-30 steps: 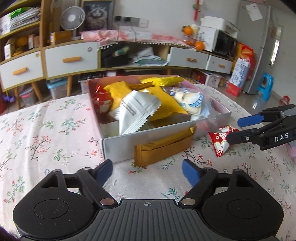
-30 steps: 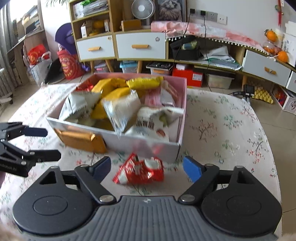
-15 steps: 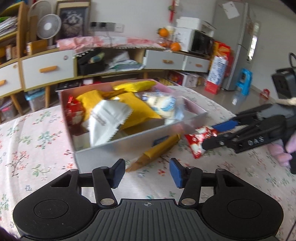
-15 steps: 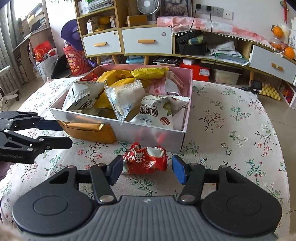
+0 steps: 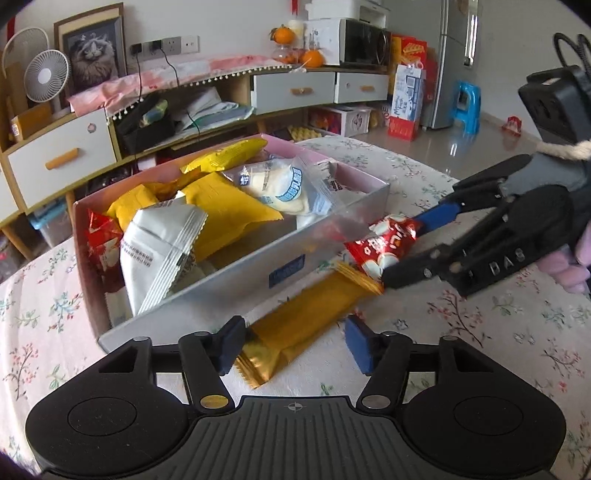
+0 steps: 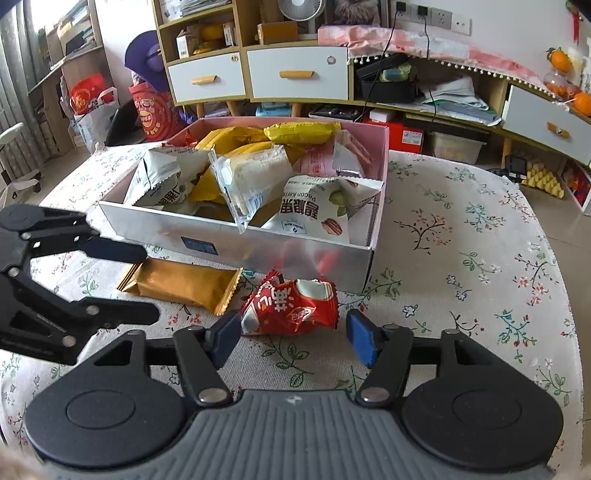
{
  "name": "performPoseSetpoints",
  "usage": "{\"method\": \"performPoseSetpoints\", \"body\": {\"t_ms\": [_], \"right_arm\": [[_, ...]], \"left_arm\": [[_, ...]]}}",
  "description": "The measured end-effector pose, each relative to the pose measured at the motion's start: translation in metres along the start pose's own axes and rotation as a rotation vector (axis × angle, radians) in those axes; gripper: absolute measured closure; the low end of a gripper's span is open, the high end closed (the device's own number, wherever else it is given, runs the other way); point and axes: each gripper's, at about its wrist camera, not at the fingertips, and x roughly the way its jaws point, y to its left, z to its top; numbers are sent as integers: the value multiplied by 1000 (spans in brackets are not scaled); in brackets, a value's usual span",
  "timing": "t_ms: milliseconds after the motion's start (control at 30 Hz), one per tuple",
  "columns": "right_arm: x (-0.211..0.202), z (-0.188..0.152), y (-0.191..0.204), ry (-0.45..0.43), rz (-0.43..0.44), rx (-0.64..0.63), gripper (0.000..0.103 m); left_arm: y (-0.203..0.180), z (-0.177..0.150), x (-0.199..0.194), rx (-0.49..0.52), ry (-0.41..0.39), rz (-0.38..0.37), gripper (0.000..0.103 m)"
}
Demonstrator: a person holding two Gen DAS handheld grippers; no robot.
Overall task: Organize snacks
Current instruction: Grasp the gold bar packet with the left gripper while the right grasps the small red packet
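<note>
Beside the box [image 6: 295,254], open right gripper [image 6: 291,336] brackets red packet [image 6: 291,308].

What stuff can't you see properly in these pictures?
- Box bottom: both views, hidden under heaped packets.
- Red packet: left view, far end behind the right gripper; the print is too warped to read in either view.
- Gold packet: left view, near end behind a left gripper finger.
- Blue label on the box: too small to read.

- Bright, even daylight from the window [image 6: 44,14] at upper left.
- Soft shadows only.
- Strong fisheye bending, dark corners.
- Glare on the floor [image 5: 454,147].
</note>
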Motion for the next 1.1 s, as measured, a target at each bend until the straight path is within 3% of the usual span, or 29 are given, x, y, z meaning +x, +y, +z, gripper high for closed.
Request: {"method": "performPoseSetpoints", "body": {"t_ms": [233,567,767,967,1100], "right_arm": [[1,4,-8,-26,19,27,40],[2,0,-13,-19,86,20,66],[-4,-2,-17,-23,106,8,69],[-12,-6,-29,-12,106,3,69],[-13,-11,-38,-9,102,22,58]], "left_arm": [[-7,7,12,27,21,-21,37],[-17,1,-12,82,86,-169,36],[-18,8,-3,99,83,-96,35],[-31,25,20,178,99,-80,35],[-36,32,32,208,113,-75,34]]}}
